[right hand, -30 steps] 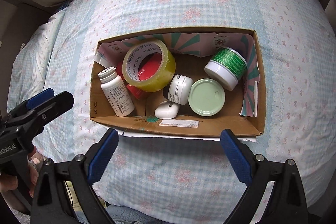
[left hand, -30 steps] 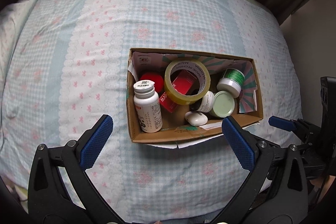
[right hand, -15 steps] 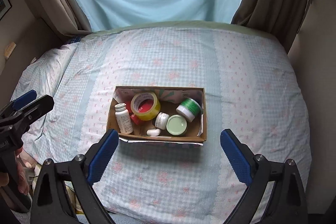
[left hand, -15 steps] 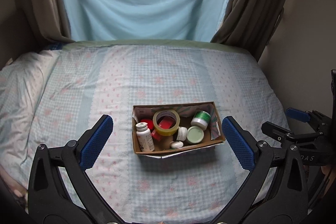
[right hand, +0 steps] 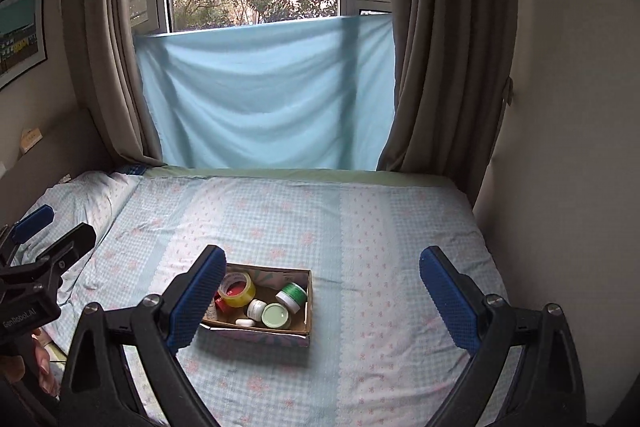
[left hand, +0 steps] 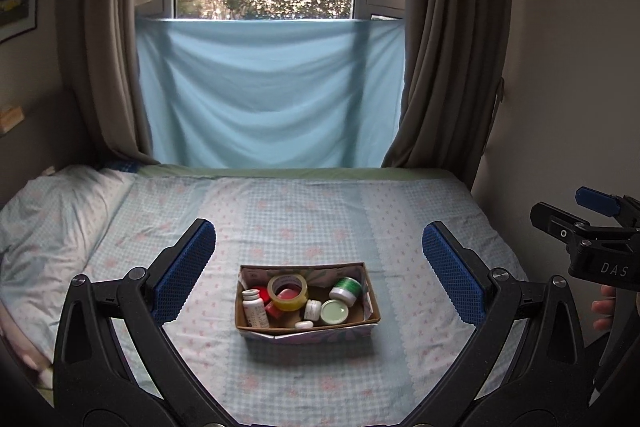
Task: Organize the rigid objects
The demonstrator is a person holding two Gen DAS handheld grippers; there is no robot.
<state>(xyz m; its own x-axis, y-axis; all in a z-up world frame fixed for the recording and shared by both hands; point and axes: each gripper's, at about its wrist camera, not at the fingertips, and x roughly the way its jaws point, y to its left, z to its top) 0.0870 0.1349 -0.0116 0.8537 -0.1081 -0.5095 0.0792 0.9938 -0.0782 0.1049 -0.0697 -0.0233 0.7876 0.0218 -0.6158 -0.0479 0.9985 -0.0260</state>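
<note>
**Inspector:** Left wrist view first. Where are the items?

**Assistant:** All inside the cardboard box [left hand: 306,307], which sits on the bed [left hand: 304,223] near its front middle. A white bottle [left hand: 255,310] stands upright at the left end, a tape roll [left hand: 287,291] leans on a red item, and a green jar [left hand: 345,289], a pale green lid [left hand: 334,312] and a small white jar [left hand: 312,309] fill the right. Grouping them in one box keeps rigid things from rolling on soft bedding, I judge.

**Inspector:** The left gripper [left hand: 316,267]?

**Assistant:** Jaws spread wide, holding nothing, well back from the box.

**Inspector:** Right wrist view.

**Assistant:** The box [right hand: 276,335] lies low and left; one finger hides its left end. The right gripper [right hand: 320,291] is likewise spread and holding nothing. Held clear like this, both suggest the sorting is finished or nearly so.
</note>
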